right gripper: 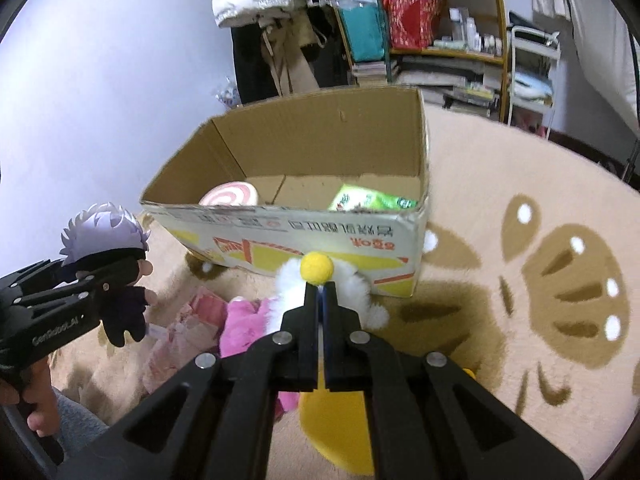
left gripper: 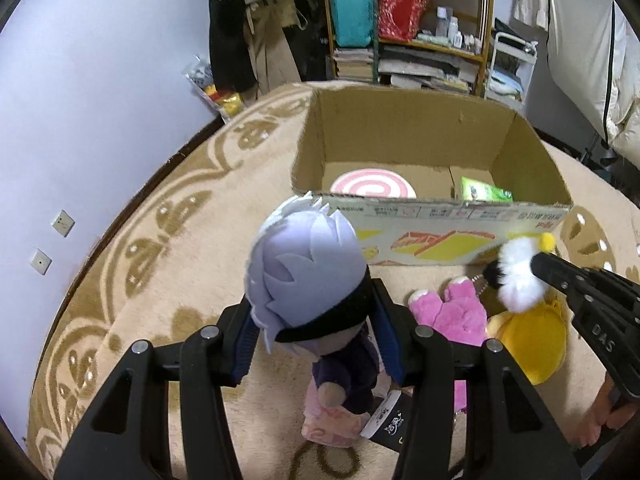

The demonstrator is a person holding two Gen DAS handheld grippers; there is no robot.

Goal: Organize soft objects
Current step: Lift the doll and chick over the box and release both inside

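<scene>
My left gripper (left gripper: 316, 316) is shut on a plush doll with pale lilac hair (left gripper: 304, 276), a black blindfold and dark clothes, held above the rug; the doll also shows in the right wrist view (right gripper: 108, 236). My right gripper (right gripper: 320, 292) is shut on a white fluffy toy (right gripper: 352, 280) with a yellow pompom (right gripper: 317, 267), just in front of the open cardboard box (right gripper: 304, 236). The white toy also shows in the left wrist view (left gripper: 520, 276). The box (left gripper: 440, 232) holds a pink-and-white swirl cushion (left gripper: 372, 188) and a green packet (left gripper: 484, 192).
On the beige patterned rug (left gripper: 180, 280) lie a pink plush (left gripper: 448, 316), a yellow plush (left gripper: 528, 344) and a pale pink item (left gripper: 328, 424). Behind the box stand cluttered shelves (left gripper: 420, 32) and hanging clothes (left gripper: 256, 40). A wall (left gripper: 100, 80) runs along the left.
</scene>
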